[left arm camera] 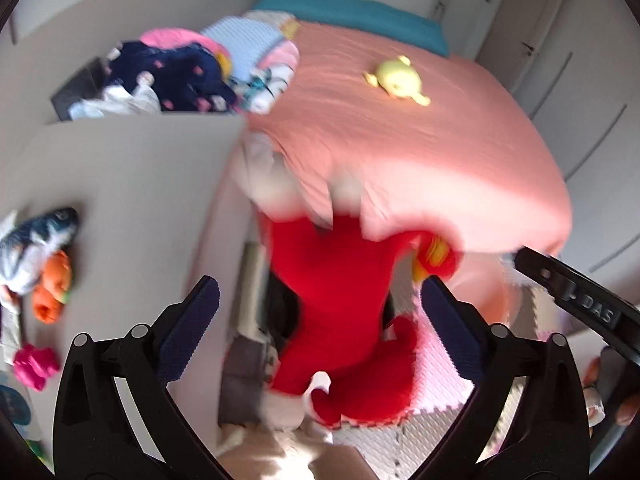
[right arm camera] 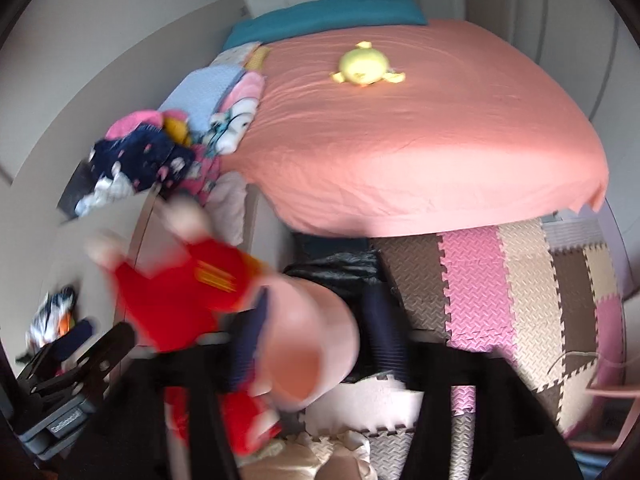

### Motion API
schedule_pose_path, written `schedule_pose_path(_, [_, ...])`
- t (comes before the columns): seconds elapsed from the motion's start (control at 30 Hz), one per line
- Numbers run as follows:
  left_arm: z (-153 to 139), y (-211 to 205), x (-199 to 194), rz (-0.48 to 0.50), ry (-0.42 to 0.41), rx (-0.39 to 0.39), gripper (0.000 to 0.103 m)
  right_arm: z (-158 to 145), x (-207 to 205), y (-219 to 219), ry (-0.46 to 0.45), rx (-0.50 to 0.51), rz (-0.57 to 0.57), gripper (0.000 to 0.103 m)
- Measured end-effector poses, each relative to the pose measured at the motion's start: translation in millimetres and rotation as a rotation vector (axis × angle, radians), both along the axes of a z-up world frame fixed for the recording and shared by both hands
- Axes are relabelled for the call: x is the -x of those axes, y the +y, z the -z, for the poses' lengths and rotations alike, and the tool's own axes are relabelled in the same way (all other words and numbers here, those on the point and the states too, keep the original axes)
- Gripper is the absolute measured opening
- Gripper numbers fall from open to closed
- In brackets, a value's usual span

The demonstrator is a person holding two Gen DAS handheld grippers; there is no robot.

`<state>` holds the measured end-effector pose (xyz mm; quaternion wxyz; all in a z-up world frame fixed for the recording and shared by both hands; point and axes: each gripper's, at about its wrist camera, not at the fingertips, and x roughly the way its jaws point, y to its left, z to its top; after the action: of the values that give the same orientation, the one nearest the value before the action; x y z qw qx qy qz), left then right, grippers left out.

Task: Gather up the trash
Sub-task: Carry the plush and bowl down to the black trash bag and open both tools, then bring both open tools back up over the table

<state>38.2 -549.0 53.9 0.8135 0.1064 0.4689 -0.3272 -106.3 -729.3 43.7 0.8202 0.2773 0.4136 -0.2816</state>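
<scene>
A big plush doll with a red outfit [left arm camera: 340, 300] and a pink head [right arm camera: 308, 344] hangs in front of the pink bed. My right gripper [right arm camera: 316, 344] is shut on the doll's pink head, its blue-padded fingers [right arm camera: 384, 332] on either side of it. My left gripper [left arm camera: 320, 320] is open with its jaws wide apart, and the red body hangs between and beyond them, blurred by motion. The right gripper's black body [left arm camera: 580, 300] shows at the right edge of the left wrist view.
The bed [right arm camera: 440, 140] with a pink sheet holds a yellow plush duck [right arm camera: 366, 65]. A heap of clothes [right arm camera: 160, 156] lies on a box at its left. A white cabinet top [left arm camera: 120, 200] carries small toys [left arm camera: 52, 288]. Foam puzzle mats [right arm camera: 500, 288] cover the floor.
</scene>
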Motion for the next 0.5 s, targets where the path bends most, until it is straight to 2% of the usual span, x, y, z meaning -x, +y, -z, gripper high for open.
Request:
schedule_pose_path(0.23, [-19.8, 30.7, 6.2, -0.025, -0.032, 0.034, 0.097, -7.5, 1.7, 14.2, -0.028, 0.015, -0.037, 0.061])
schedule_pose_path(0.5, [-35.4, 83.7, 10.2, -0.075, -0.068, 0.047, 0.097, -21.9, -12.3, 61.2, -0.043, 0.047, -0.133, 0.061])
